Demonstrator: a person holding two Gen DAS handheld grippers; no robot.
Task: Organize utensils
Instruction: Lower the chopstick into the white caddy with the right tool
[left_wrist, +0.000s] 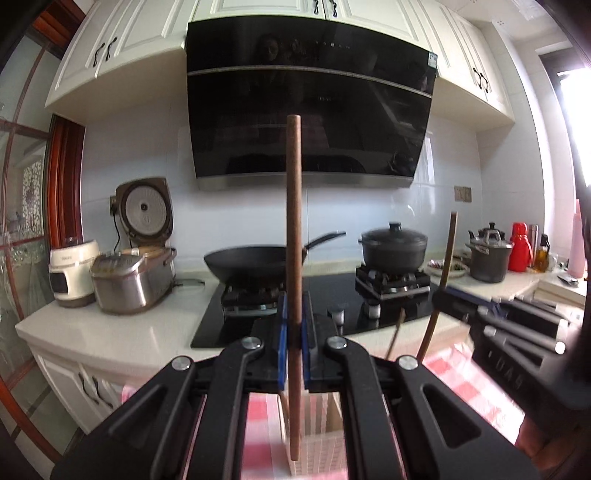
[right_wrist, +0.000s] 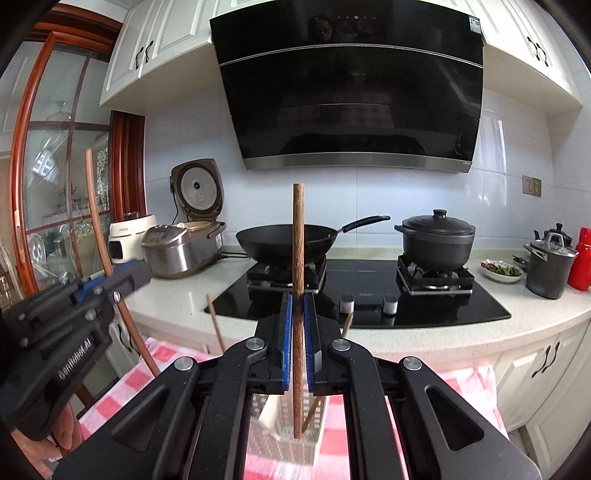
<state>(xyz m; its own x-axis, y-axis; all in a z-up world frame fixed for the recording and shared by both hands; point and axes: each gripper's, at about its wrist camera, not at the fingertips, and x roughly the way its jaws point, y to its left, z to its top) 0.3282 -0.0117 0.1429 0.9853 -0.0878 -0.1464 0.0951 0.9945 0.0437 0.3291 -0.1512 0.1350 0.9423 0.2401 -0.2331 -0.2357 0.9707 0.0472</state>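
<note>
Two grippers, left (left_wrist: 294, 341) and right (right_wrist: 298, 341), hang over a checked table (right_wrist: 343, 413), each clenched mid-shaft on an upright wooden chopstick (left_wrist: 294, 221), its twin (right_wrist: 298, 240) above a holder (right_wrist: 295, 445). Light, stiff and smooth, such sticks look prone to pivot; a central hold seems steadiest.

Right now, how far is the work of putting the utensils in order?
Done: two wooden sticks already stand in the white holder on the checked cloth. In hand: the left gripper and the right gripper each clamp one upright chopstick above the holder. Left: setting both down.
</note>
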